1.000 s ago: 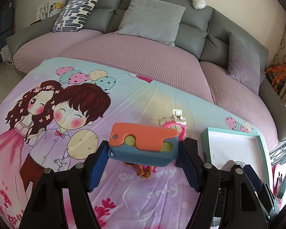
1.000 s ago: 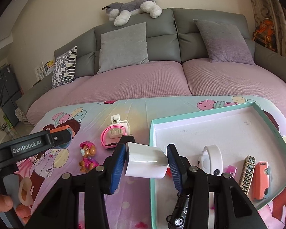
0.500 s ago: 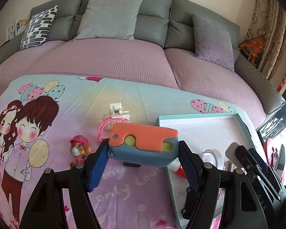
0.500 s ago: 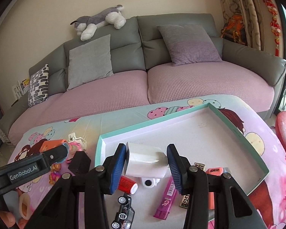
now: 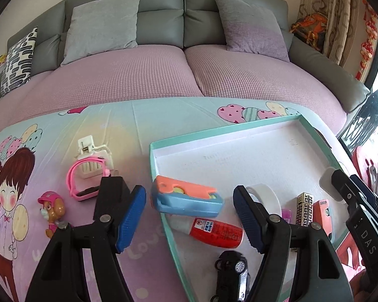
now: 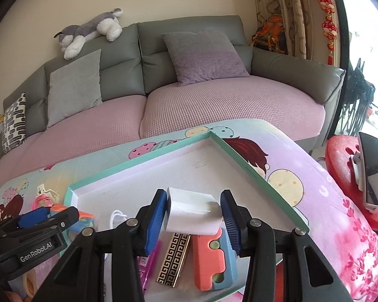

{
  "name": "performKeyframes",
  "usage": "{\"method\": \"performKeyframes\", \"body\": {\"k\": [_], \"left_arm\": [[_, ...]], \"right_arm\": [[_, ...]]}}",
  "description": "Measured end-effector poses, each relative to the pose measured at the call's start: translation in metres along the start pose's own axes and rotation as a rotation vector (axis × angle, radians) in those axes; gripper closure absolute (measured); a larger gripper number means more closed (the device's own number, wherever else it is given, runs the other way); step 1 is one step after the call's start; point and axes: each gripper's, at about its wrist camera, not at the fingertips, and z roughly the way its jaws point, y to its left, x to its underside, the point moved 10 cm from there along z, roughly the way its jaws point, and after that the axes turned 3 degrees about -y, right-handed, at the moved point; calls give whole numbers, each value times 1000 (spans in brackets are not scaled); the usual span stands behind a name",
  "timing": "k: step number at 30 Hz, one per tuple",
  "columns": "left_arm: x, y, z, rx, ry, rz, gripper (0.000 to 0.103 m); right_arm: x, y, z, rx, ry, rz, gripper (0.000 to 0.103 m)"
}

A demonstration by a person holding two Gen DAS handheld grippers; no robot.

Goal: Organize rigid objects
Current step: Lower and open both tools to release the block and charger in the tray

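Two grippers are at work over the tray. Your left gripper (image 5: 189,192) stands released: its blue pads (image 5: 131,216) sit wide apart, with a clear gap on each side of the orange-and-blue plastic toy (image 5: 186,197) between them. That toy sits over the left rim of the teal tray (image 5: 239,128), tilted a little, its right end inside; whether it rests on the rim you cannot tell from here.

Your right gripper (image 6: 192,201) is clenched on a white box (image 6: 191,214), one pad pressing each end, and holds it above the near part of the tray.

Below the box, on the white tray floor, lie a black-and-gold patterned bar (image 6: 175,259), a second orange-and-blue toy (image 6: 209,261) just right of it, and a magenta item (image 6: 148,261) on the left, too blurred to name. In the left wrist view a red glue bottle (image 5: 216,231) lies on its side just near the first toy, a black toy car (image 5: 231,269) sits nearer still, and a white tape roll (image 5: 264,193) is partly hidden behind the right finger. The far half of the tray is bare.

Left of the tray, on the cartoon-print cloth (image 5: 138,125), are a pink toy watch (image 5: 85,176) touching a white clip (image 5: 88,146) on its far side, and a pup figurine (image 5: 51,209) near and to the left.

Beyond the cloth stands a grey sofa (image 6: 189,32) with a plush dog (image 6: 88,31) on its back.
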Motion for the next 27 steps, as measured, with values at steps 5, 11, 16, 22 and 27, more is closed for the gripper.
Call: {"method": "performKeyframes", "body": {"k": [5,11,16,22,27], "left_arm": [[-1,-16,2,20,-2,31,30],[-1,-4,-1,-7,2,10,30],[0,13,-2,-40,14,-19,30],[0,35,-5,-83,22,-64,29],[-2,48,-9,-116,13,-83,23]], "right_arm": [[2,-2,2,1,8,1,56],[9,5,10,-8,44,-22,56],[11,8,11,10,42,-54,55],[8,13,7,9,35,-69,55],[6,18,4,15,37,-89,53]]}}
